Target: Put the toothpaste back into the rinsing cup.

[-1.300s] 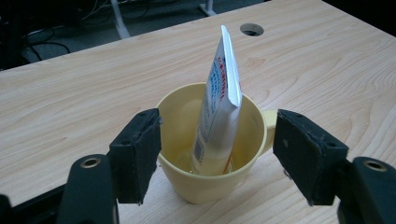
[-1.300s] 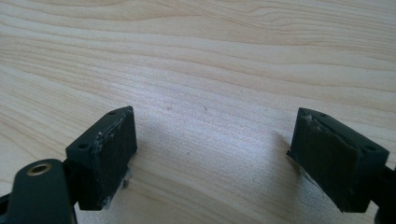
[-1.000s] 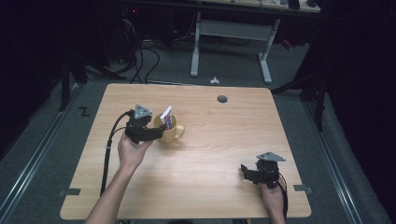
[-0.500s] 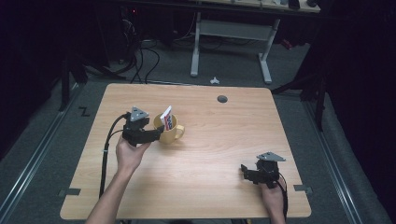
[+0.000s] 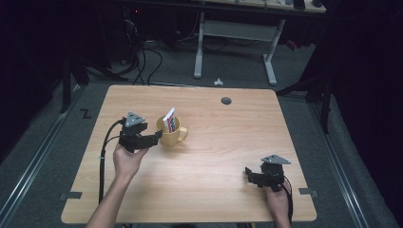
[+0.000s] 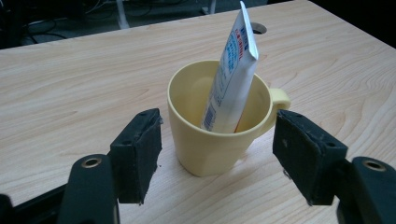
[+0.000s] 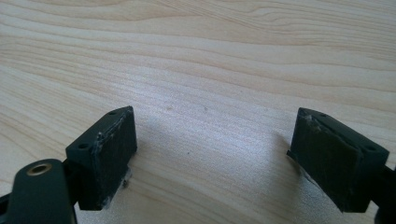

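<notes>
The yellow mug (image 6: 219, 135) stands upright left of centre on the wooden counter (image 5: 228, 142), its handle toward the right of the high view, with a white toothpaste tube (image 6: 231, 74) leaning inside against the rim. The left hand-held gripper (image 5: 156, 138) sits just left of it with jaws apart on either side of the mug and not pressing it, nothing between them; a round cable hole (image 5: 226, 100) lies beyond at the upper middle. The right hand-held gripper (image 5: 248, 175) rests at the lower right, jaws apart over bare wood, as before, while the left one has barely shifted.
</notes>
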Available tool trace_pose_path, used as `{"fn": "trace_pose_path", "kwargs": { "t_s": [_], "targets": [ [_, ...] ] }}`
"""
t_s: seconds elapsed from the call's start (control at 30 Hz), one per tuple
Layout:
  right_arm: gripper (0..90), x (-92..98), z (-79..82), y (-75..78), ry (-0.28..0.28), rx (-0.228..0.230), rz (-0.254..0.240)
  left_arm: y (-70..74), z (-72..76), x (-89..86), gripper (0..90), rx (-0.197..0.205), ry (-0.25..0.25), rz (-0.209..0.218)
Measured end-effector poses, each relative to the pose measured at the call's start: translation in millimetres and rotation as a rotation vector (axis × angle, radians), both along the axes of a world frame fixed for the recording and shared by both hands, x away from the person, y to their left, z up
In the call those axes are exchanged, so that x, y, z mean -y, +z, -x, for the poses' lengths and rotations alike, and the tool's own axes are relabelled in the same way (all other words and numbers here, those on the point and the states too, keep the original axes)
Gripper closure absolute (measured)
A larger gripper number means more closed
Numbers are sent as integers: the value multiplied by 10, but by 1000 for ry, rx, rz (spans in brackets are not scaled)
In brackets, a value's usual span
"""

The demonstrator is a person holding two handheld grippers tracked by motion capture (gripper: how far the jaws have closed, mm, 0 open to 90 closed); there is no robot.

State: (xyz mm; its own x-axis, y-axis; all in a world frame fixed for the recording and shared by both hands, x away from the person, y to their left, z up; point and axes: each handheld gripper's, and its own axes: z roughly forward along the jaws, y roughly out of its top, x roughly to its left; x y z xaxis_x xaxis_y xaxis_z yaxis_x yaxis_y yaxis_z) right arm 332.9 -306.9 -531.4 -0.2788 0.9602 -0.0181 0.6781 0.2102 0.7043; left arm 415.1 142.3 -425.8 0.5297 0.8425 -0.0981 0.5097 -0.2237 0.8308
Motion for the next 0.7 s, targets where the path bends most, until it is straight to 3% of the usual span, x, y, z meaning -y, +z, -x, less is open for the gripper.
{"fn": "trace_pose_path", "kwargs": {
  "t_s": [0.7],
  "targets": [
    [144,-1,1,0,-1,-1,0,13,119,-178,331,16,27,29]
  ]
}}
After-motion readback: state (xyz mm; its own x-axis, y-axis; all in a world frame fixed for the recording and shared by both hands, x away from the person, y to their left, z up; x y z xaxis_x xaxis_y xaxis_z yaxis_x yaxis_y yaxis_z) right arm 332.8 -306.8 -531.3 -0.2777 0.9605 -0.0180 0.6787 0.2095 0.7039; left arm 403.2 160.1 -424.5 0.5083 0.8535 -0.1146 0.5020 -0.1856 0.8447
